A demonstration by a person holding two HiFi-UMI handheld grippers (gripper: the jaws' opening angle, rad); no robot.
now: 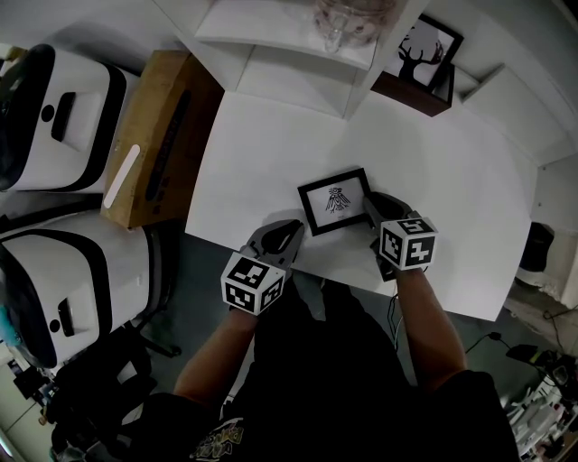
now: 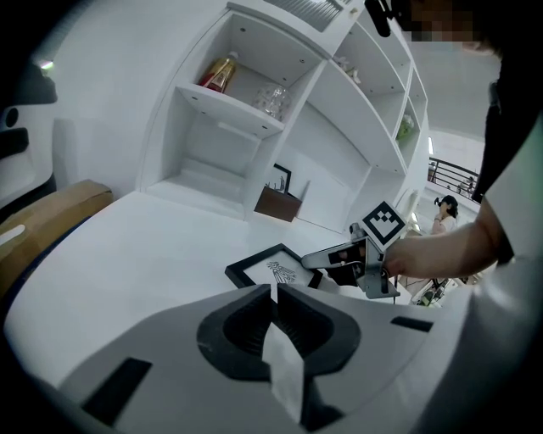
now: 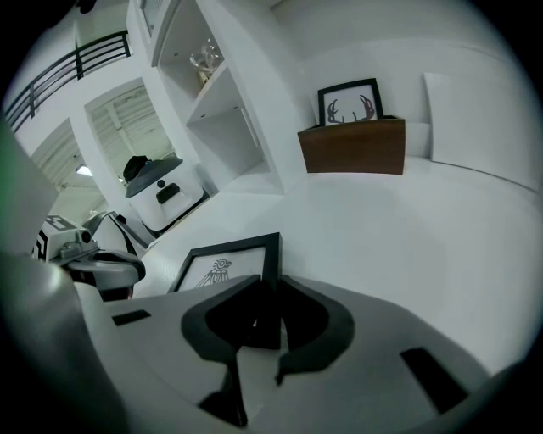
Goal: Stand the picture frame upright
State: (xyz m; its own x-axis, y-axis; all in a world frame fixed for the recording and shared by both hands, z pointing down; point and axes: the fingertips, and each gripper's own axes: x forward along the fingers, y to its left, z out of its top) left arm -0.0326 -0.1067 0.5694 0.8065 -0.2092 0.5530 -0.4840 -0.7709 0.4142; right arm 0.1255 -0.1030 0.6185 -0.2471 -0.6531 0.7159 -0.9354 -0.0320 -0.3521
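Far left in the head view, two white appliances with black trim (image 1: 54,117) stand off the counter, and a brown cardboard box (image 1: 158,135) sits between them and the white counter (image 1: 271,144). At the back of the counter is a white shelf unit (image 1: 298,45) with a glass jar (image 1: 348,23) on it.

The left hand-held gripper (image 1: 287,233) hangs at the counter's near edge, just left of the picture frame and apart from it. In the left gripper view its jaws (image 2: 273,297) are pressed together and grip nothing.

The picture frame (image 1: 336,200) has a black border round a white sheet with a small dark drawing. It lies face up on the counter near the front edge, between the two hand-held grippers, not yet upright. From the left gripper view it looks flat on the surface, though I cannot tell whether its right side is lifted a little.

The right hand-held gripper (image 1: 372,209) is at the frame's right side. In the right gripper view the frame's black right edge runs straight in between the jaws (image 3: 267,309), and they pinch it — one pad on each face of the border.

Further right and back, a second black frame with a deer silhouette (image 1: 424,50) stands upright in a brown wooden holder (image 1: 411,95), well apart from the flat one.
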